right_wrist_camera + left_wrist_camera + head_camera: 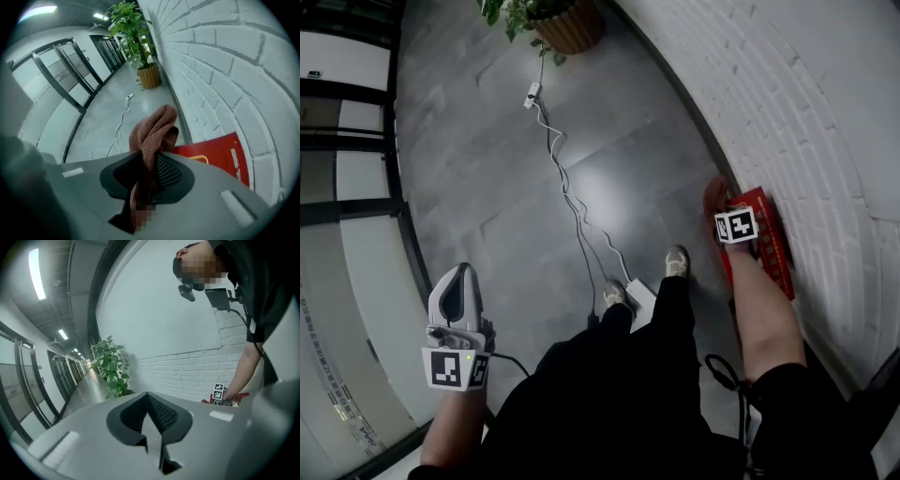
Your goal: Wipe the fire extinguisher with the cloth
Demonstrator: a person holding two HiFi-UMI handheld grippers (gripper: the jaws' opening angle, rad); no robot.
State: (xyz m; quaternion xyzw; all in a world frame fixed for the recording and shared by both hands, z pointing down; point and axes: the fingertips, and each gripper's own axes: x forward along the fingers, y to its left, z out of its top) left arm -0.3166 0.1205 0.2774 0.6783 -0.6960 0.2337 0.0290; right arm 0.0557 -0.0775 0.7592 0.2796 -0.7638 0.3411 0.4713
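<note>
A red fire extinguisher box [772,246] stands on the floor against the white brick wall [806,112]. My right gripper [719,212] hangs just above its near end, pointing steeply down, shut on a reddish-brown cloth [713,195]. In the right gripper view the cloth [153,133] bunches up between the jaws, with the red box [220,153] just beyond and below it. My left gripper [457,286] is far off at the lower left, shut and holding nothing. From the left gripper view, the red box [240,398] shows far away under the person's arm.
A white cable [567,187] runs along the grey floor from a potted plant [567,23] to a white box [639,296] by the person's feet. Glass partitions [356,234] line the left side.
</note>
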